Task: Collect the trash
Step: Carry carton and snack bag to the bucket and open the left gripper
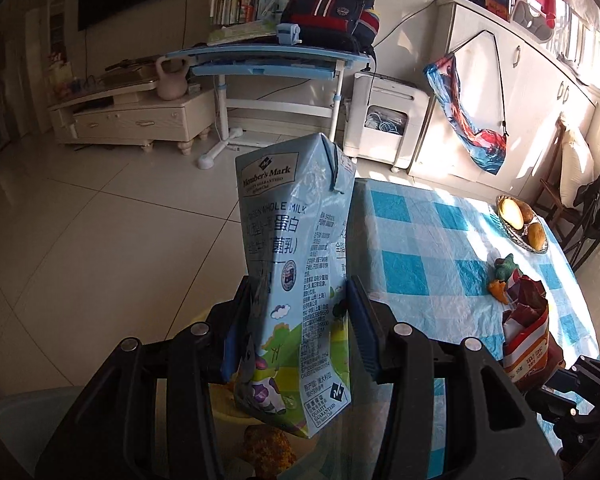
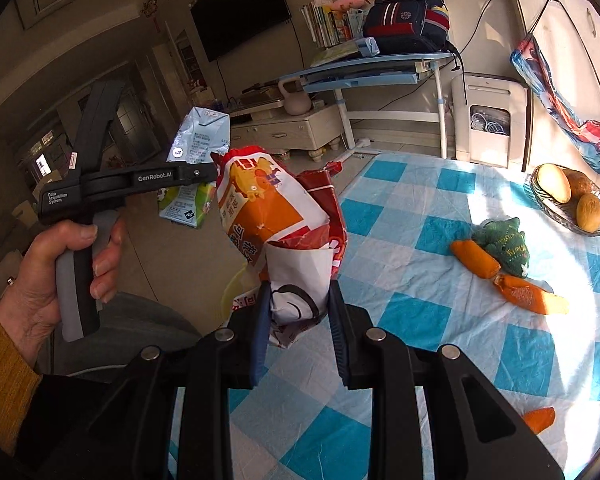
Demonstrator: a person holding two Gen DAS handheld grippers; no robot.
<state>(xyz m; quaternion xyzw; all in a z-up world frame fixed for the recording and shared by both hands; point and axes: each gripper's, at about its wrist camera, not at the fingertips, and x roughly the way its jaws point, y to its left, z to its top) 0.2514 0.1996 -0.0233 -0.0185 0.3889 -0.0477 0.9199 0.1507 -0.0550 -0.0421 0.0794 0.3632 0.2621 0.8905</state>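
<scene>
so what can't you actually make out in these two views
- Trash bin: left wrist view shows only a yellow rim below the milk carton; the left gripper hides the rest.
- Snack bag bottom: right wrist view, hidden behind the right gripper.
- Carton small print: left wrist view, too small to read.
- Orange scrap: right wrist view, partly hidden by the gripper body.

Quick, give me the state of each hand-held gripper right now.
Left hand-held gripper: closed on the blue milk carton.
Right hand-held gripper: closed on the red and orange snack bag.
</scene>
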